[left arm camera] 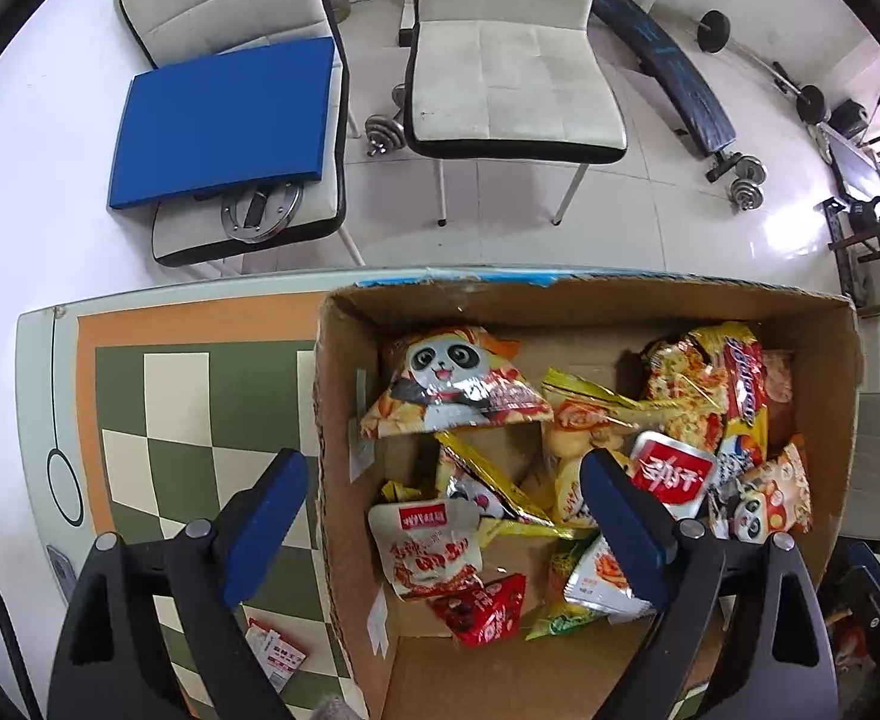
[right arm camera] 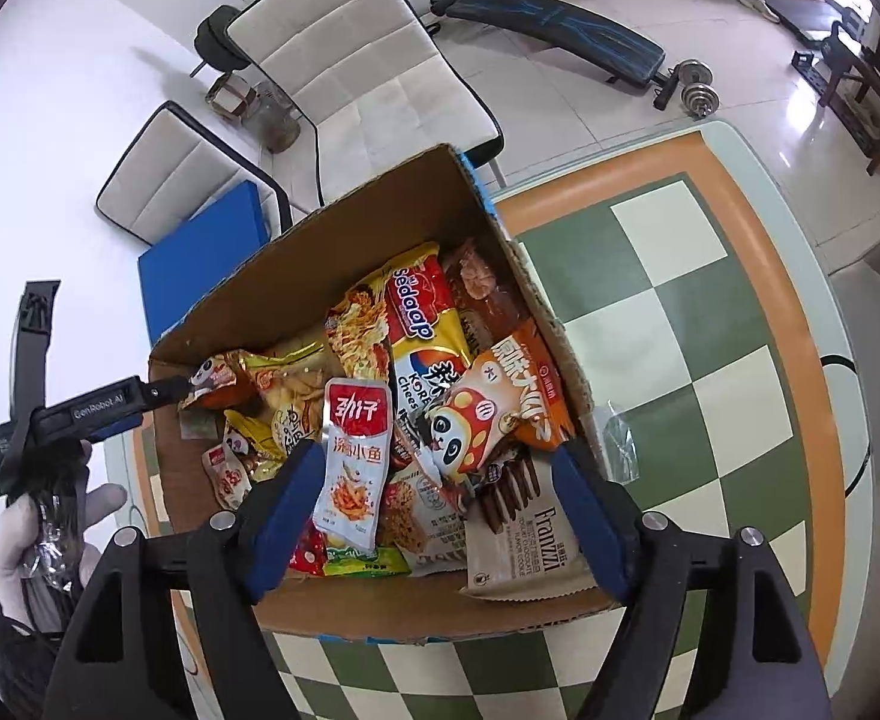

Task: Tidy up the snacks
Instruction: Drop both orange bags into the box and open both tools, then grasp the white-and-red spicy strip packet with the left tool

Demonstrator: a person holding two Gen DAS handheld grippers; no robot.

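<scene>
Checkered table point(right arm camera: 709, 312) carries the snack box point(right arm camera: 344, 228); both grippers' jaws gape empty above it.

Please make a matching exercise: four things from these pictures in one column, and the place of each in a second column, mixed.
1. Franzzi cookie pack
2. Small red-and-white packet
3. Blue pad
4. Dumbbell

a. on the floor between the chairs
b. on the checkered table, outside the box
c. on a white chair
d. inside the cardboard box

Pairs: 1-d, 2-b, 3-c, 4-a
</scene>
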